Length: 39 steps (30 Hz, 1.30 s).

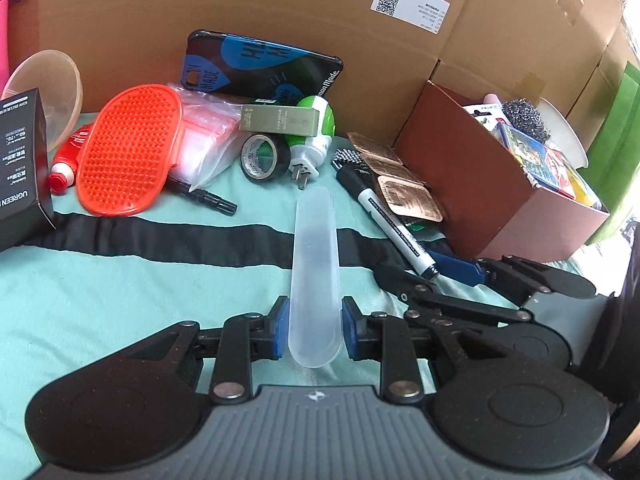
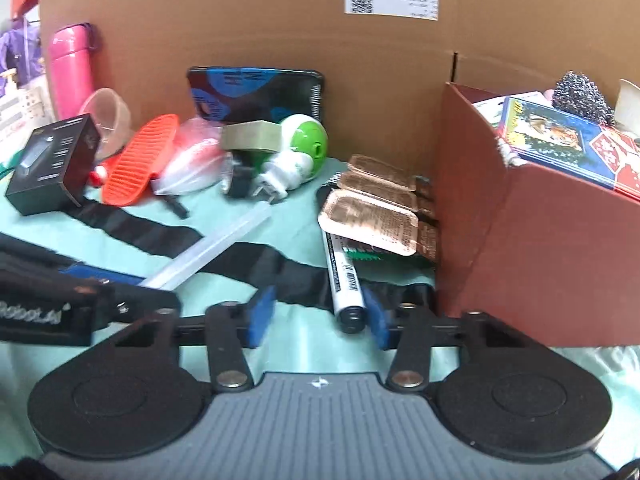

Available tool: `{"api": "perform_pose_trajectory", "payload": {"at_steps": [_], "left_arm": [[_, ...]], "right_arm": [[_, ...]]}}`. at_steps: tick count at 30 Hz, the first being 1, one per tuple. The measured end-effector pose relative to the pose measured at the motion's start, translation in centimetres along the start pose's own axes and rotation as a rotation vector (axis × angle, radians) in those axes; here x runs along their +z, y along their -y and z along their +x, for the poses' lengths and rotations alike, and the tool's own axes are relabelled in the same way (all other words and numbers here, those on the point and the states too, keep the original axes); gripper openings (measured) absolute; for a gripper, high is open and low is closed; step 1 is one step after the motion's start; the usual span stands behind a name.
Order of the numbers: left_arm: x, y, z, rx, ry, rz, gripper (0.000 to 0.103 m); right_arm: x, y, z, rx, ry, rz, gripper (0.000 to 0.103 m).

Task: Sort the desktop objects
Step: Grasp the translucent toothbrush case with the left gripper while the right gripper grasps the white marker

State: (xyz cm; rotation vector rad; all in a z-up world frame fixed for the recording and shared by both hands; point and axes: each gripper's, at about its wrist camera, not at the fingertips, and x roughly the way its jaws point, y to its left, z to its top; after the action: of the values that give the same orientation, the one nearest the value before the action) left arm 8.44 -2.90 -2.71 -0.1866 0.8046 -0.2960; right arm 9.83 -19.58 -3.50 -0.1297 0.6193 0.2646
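Note:
My left gripper (image 1: 315,326) is shut on a translucent plastic case (image 1: 315,276) that points forward over the green cloth; the case also shows in the right wrist view (image 2: 208,250). My right gripper (image 2: 316,314) is open, with the black end of a white marker (image 2: 344,280) between its jaws, close to the right pad. The marker lies on the cloth (image 1: 120,288) and also shows in the left wrist view (image 1: 394,226), with the right gripper (image 1: 448,276) at its tip. A brown box (image 2: 520,240) of sorted items stands right of the marker.
Behind lie an orange brush (image 1: 128,150), clear bags (image 1: 204,136), black tape roll (image 1: 266,158), green-white plug device (image 1: 316,136), gold box (image 1: 280,120), phone case (image 1: 260,66), copper packets (image 2: 372,216), a black UGREEN box (image 1: 20,168) and a black pen (image 1: 204,196). A cardboard wall (image 1: 240,8) closes the back.

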Motion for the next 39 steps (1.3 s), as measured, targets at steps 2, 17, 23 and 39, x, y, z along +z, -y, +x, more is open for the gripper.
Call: {"api": "perform_pose_trajectory", "payload": {"at_steps": [2, 17, 23, 39], "left_arm": [[0.0, 0.1, 0.0, 0.006, 0.000, 0.006, 0.028], [-2.8, 0.4, -2.6, 0.029, -0.012, 0.145, 0.028], [-3.1, 0.4, -2.9, 0.051, -0.014, 0.136, 0.037], [-1.6, 1.6, -0.7, 0.141, 0.011, 0.162, 0.037]], "right_arm": [[0.0, 0.1, 0.0, 0.003, -0.002, 0.007, 0.043], [-2.3, 0.7, -4.5, 0.067, -0.046, -0.030, 0.014], [-3.1, 0.5, -6.2, 0.085, -0.056, -0.053, 0.016], [-1.1, -0.2, -2.7, 0.055, -0.046, -0.027, 0.036]]}}
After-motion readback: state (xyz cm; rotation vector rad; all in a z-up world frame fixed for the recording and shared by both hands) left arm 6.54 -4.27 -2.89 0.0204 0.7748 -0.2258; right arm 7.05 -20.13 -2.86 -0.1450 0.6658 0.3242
